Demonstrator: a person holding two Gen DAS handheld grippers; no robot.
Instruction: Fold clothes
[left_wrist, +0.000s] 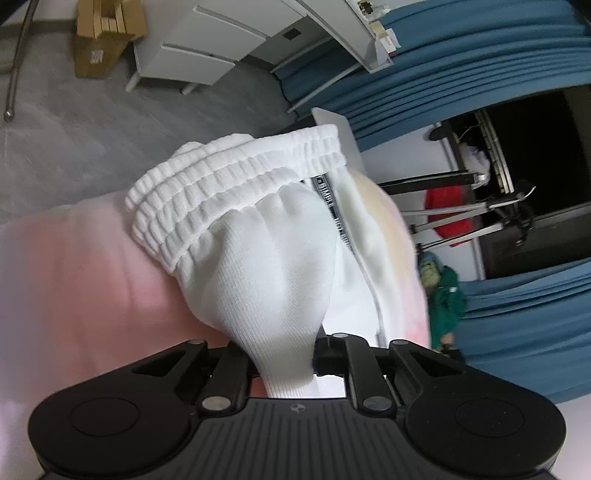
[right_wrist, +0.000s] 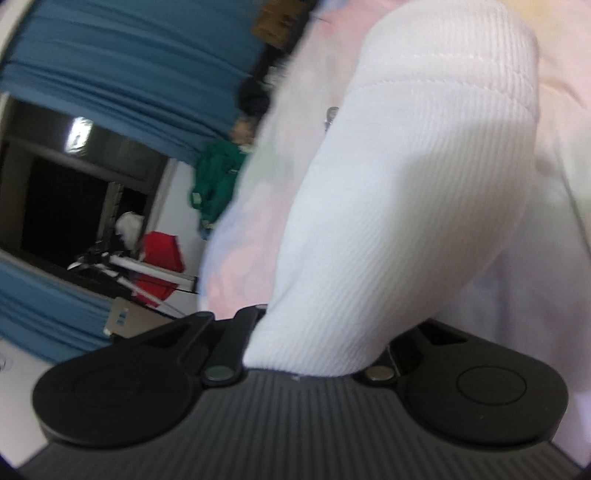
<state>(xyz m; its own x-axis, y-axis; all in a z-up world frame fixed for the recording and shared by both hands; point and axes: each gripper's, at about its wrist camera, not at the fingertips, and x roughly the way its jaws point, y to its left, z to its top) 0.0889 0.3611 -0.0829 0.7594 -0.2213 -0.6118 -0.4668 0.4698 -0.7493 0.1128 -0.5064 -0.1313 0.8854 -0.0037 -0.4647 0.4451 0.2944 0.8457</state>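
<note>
A white knit garment (left_wrist: 266, 258) with a gathered elastic waistband (left_wrist: 236, 181) hangs bunched in front of my left gripper (left_wrist: 288, 363). Its fabric is pinched between the shut jaws and hides the fingertips. A printed drawstring (left_wrist: 330, 199) runs down beside the waistband. In the right wrist view, a ribbed white part of the garment (right_wrist: 406, 192) fills the middle, and my right gripper (right_wrist: 314, 354) is shut on it, with the cloth running into the jaws. A pink pastel cover (left_wrist: 74, 280) lies under and behind the garment, and shows again as the pink cover (right_wrist: 240, 251) in the blurred right wrist view.
Grey floor with a cardboard box (left_wrist: 103, 37) and a white cabinet (left_wrist: 199, 48) lies beyond the cover. Blue curtains (left_wrist: 461, 74), a tripod (left_wrist: 461, 218), a red object (left_wrist: 443, 199) and a green-clad figure toy (left_wrist: 443, 295) stand to the right.
</note>
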